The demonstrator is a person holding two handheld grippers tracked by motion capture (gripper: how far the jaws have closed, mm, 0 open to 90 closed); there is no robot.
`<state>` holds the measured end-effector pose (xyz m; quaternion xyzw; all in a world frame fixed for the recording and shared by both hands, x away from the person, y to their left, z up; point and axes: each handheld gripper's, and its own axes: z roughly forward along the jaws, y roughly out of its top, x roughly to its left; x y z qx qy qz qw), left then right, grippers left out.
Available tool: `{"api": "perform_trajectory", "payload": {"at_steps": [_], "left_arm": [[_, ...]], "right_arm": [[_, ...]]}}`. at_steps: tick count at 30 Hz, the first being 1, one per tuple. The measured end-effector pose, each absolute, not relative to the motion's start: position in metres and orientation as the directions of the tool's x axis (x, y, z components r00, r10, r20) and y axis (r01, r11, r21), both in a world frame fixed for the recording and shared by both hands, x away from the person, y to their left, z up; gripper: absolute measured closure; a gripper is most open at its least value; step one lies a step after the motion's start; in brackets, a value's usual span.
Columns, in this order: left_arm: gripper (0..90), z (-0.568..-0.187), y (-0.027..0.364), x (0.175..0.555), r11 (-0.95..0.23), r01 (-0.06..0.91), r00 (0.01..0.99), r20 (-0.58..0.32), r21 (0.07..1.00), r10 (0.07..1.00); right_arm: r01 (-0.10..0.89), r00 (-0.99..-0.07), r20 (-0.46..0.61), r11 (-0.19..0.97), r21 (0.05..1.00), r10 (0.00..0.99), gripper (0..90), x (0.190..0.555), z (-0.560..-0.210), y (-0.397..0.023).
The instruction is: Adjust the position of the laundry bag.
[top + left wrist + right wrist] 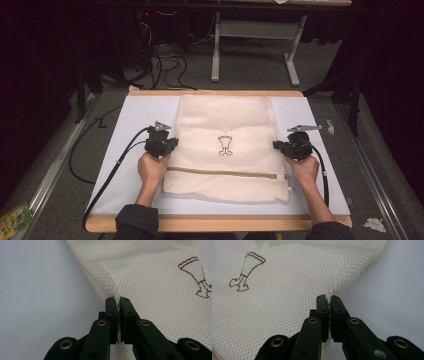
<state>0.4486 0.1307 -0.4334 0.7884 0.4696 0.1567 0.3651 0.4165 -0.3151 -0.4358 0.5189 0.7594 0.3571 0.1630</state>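
A cream mesh bag (226, 145) lies flat in the middle of the tabletop (127, 120), on its pale sheet, with a small dark outline drawing (225, 145) near its centre and a tan zip strip (220, 173) running across close to the near edge. The near part, below the zip, is folded over and looks thicker.

The left hand-held gripper (172, 143) sits at the bag's left edge, about level with the drawing, pointing inward. In the left gripper view its jaws are clenched on the mesh (150, 277): a pinch of the edge fabric shows in the narrow slit between the two black pads (111, 308), and the net rises in a slight ridge from that spot.

The right hand-held gripper (276, 145) mirrors it at the bag's right edge, also level with the drawing and pointing inward. In the right gripper view the jaws are likewise clamped on the bag's rim, with white mesh (287, 290) caught between the pads (322, 307) and the fabric puckering just ahead of them.

Each gripper is held by a hand (151, 167) coming up from the near side; black cables (112, 170) trail back across the sheet. Beyond the tabletop stands a grey frame (255, 40) on the carpet.
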Motion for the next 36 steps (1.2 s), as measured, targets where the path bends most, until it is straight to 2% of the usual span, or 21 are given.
{"api": "perform_trajectory", "payload": {"at_steps": [24,27,36], "left_arm": [[81.7,-0.447,0.139,0.444,-0.304,0.655,0.474,-0.063,0.692,0.878],[77.9,-0.447,0.139,0.443,-0.311,0.642,0.48,-0.051,0.7,0.876],[57.9,-0.452,0.133,0.436,-0.32,0.606,0.493,-0.029,0.728,0.87]], "right_arm": [[0.682,-0.418,0.129,0.217,0.699,0.899,84.3,0.422,-0.446,-0.297],[0.682,-0.408,0.116,0.218,0.698,0.905,81.1,0.422,-0.447,-0.296],[0.669,-0.37,0.122,0.174,0.723,0.921,58.0,0.417,-0.452,-0.302]]}}
